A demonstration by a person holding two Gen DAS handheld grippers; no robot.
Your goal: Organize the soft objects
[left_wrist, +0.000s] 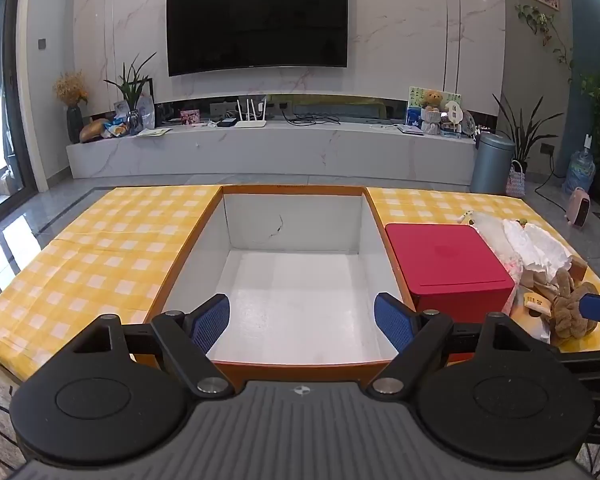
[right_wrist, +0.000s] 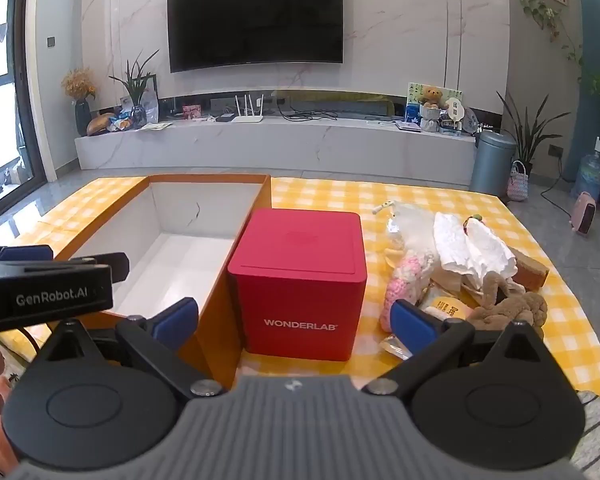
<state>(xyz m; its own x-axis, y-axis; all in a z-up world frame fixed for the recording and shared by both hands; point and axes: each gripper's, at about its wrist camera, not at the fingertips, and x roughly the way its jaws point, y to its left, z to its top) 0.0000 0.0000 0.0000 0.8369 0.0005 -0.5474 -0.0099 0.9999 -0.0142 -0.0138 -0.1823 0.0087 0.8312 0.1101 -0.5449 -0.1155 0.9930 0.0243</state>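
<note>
A large open orange box with a white inside (left_wrist: 292,280) sits on the yellow checked table; it also shows in the right wrist view (right_wrist: 172,248). My left gripper (left_wrist: 302,322) is open and empty over its near edge. A red WONDERLAB box (right_wrist: 300,280) stands right of it, also in the left wrist view (left_wrist: 448,264). My right gripper (right_wrist: 294,326) is open and empty, its jaws wide on either side of the red box's near face. A pile of soft things lies further right: white cloth (right_wrist: 472,248), a pink knitted item (right_wrist: 404,280), a brown plush (right_wrist: 512,312).
The yellow checked tablecloth (left_wrist: 92,264) covers the table on both sides of the orange box. A tan block (right_wrist: 532,270) lies behind the pile. Beyond the table are a TV console, a grey bin (left_wrist: 492,160) and potted plants.
</note>
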